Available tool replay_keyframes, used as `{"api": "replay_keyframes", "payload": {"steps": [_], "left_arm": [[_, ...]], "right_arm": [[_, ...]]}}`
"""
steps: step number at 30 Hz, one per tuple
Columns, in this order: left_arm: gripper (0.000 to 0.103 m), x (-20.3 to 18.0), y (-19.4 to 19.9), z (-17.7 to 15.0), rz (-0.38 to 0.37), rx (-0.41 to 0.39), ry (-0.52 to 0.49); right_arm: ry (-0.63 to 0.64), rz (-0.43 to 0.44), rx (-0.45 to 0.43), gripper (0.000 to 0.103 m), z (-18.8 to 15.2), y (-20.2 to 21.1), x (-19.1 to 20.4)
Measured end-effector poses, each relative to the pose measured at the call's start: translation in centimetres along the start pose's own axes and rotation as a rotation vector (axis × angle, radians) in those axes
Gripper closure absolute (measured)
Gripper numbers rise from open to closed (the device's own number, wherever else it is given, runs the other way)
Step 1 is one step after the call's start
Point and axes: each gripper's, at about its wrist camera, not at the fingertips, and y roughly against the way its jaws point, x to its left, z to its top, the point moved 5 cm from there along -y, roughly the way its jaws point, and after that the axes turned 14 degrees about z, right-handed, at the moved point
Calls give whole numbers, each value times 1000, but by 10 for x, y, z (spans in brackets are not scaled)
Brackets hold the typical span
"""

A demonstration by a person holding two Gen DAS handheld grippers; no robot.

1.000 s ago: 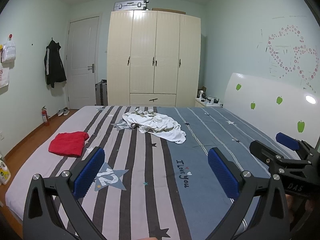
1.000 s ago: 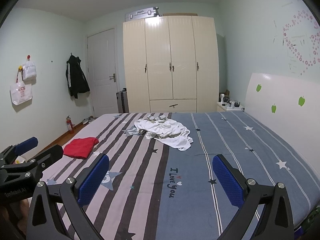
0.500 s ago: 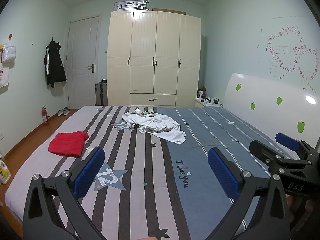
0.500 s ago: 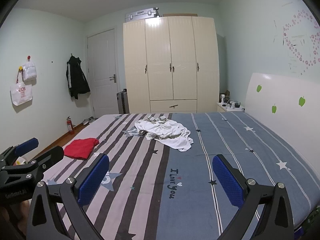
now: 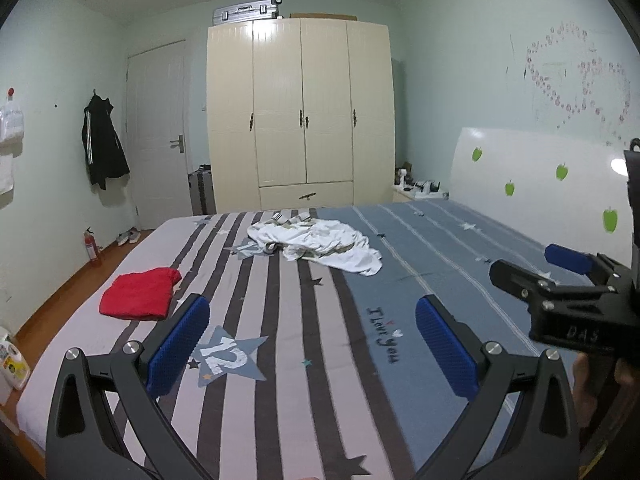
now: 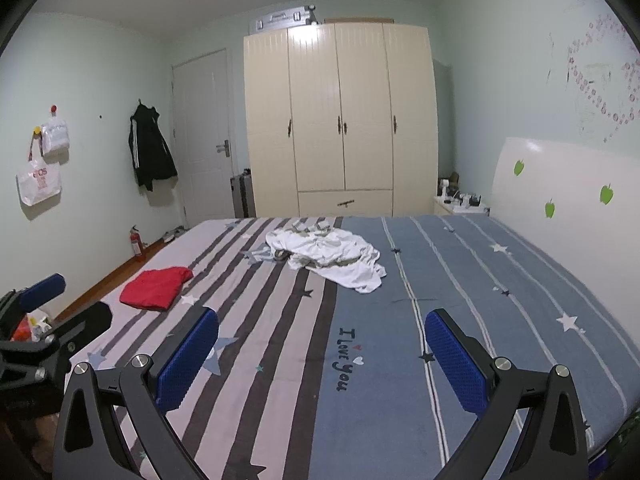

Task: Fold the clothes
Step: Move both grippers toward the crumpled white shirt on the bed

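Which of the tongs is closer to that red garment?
Left. The left tongs hang open over the bed's near edge, with the red garment just ahead to their left. The right tongs, also open, sit further to the right, so the garment lies farther off.

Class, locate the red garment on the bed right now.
In both wrist views the red garment lies folded near the bed's left edge, well left of the crumpled white clothes.

The bed sheet (image 5: pixel 280 360) has "I Love You" (image 6: pixel 349 358) stitched on the blue half, with a "12" on a star patch (image 5: pixel 224 358) left of it. The right gripper (image 5: pixel 576 300) body reads "DAS".
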Motion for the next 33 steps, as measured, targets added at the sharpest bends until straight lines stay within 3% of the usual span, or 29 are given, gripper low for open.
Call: {"api": "replay_keyframes", "payload": {"steps": [6, 10, 15, 20, 25, 33], "left_arm": [[1, 13, -91, -62, -93, 91, 31], [1, 25, -161, -102, -105, 148, 35], [1, 38, -211, -108, -91, 291, 128], [1, 30, -230, -75, 2, 395, 127], [1, 17, -263, -50, 16, 462, 135], [1, 14, -359, -51, -15, 518, 163]], "right_arm": [[-75, -1, 68, 1, -49, -80, -20], [-107, 3, 109, 1, -88, -157, -34], [-148, -15, 213, 1, -122, -233, -40], [-144, 37, 305, 1, -102, -247, -38], [-195, 51, 410, 1, -64, -264, -60], [-251, -50, 459, 1, -28, -330, -118]]}}
